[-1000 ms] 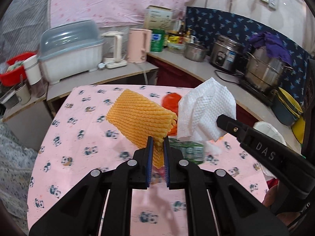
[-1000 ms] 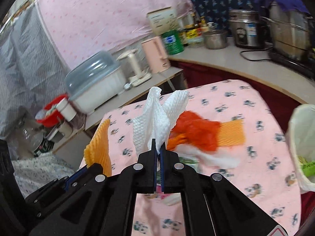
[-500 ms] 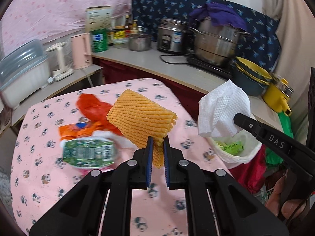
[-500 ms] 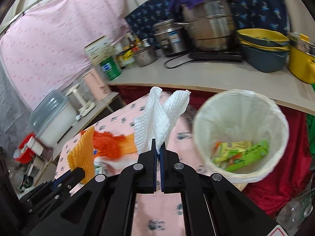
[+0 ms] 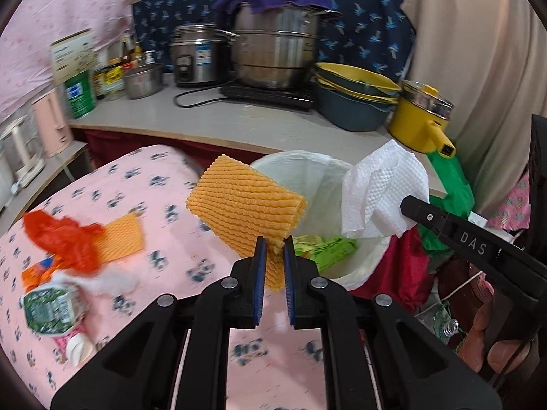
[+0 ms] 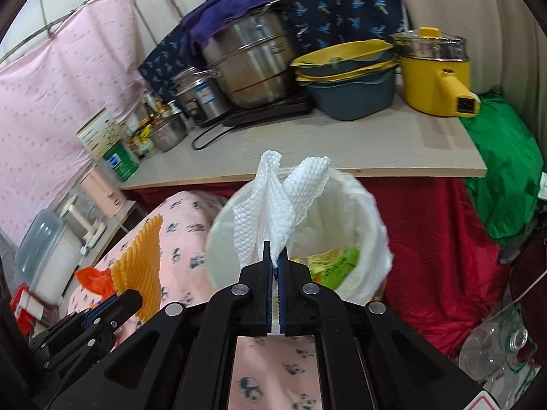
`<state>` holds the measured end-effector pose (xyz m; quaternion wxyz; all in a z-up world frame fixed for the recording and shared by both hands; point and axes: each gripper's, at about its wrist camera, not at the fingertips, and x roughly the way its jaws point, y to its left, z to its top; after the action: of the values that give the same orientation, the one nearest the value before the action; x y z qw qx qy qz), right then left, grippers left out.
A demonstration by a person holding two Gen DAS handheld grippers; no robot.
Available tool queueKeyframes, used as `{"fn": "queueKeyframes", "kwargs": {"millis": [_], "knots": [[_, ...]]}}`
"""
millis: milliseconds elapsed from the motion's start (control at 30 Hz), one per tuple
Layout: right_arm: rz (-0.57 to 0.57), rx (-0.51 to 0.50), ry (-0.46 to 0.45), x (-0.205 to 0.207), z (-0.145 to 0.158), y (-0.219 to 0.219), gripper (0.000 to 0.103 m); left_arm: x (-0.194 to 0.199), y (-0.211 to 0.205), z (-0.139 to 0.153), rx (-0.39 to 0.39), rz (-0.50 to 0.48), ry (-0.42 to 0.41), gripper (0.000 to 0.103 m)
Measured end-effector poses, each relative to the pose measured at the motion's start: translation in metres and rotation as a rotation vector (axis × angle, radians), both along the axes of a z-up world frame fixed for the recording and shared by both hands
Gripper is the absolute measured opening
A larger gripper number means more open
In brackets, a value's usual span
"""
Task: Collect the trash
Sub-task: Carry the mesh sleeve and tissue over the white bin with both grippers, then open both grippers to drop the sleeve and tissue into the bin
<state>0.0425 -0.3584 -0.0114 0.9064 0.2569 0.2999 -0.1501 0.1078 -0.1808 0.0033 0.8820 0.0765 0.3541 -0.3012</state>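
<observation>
Orange foam netting (image 5: 244,201) in the nearly closed left tongs (image 5: 272,256) and white paper towel (image 6: 278,205) pinched in the fully closed right tongs (image 6: 274,259) have swung from the worktop (image 5: 160,184) to the bin (image 6: 372,225), ready to drop.

The left claw (image 5: 272,249) grips an orange foam net (image 5: 244,205) in front of the white-lined trash bin (image 5: 328,184), beside a white paper towel (image 5: 379,198).
</observation>
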Motion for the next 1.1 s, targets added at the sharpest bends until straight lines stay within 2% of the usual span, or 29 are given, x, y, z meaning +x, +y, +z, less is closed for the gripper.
{"fn": "queueKeyframes", "kwargs": {"millis": [333, 400, 433, 667, 1100], "knots": [[-0.072, 0.02, 0.034, -0.007, -0.022, -0.036, 0.003, 0.023, -0.057, -0.026, -0.012, -0.12, 0.061, 0.012], [-0.073, 0.021, 0.043, -0.003, -0.027, -0.039, 0.003, 0.029, -0.062, -0.031, -0.006, -0.111, 0.072, 0.027], [-0.071, 0.021, 0.047, -0.001, -0.028, -0.04, 0.003, 0.032, -0.061, -0.033, -0.016, -0.103, 0.076, 0.039], [-0.049, 0.021, 0.059, 0.017, -0.037, -0.04, 0.003, 0.049, -0.048, -0.04, -0.064, -0.057, 0.107, 0.056], [0.026, 0.025, 0.113, 0.062, -0.052, -0.019, 0.004, 0.064, -0.009, -0.041, -0.057, 0.094, 0.088, 0.057]]}}
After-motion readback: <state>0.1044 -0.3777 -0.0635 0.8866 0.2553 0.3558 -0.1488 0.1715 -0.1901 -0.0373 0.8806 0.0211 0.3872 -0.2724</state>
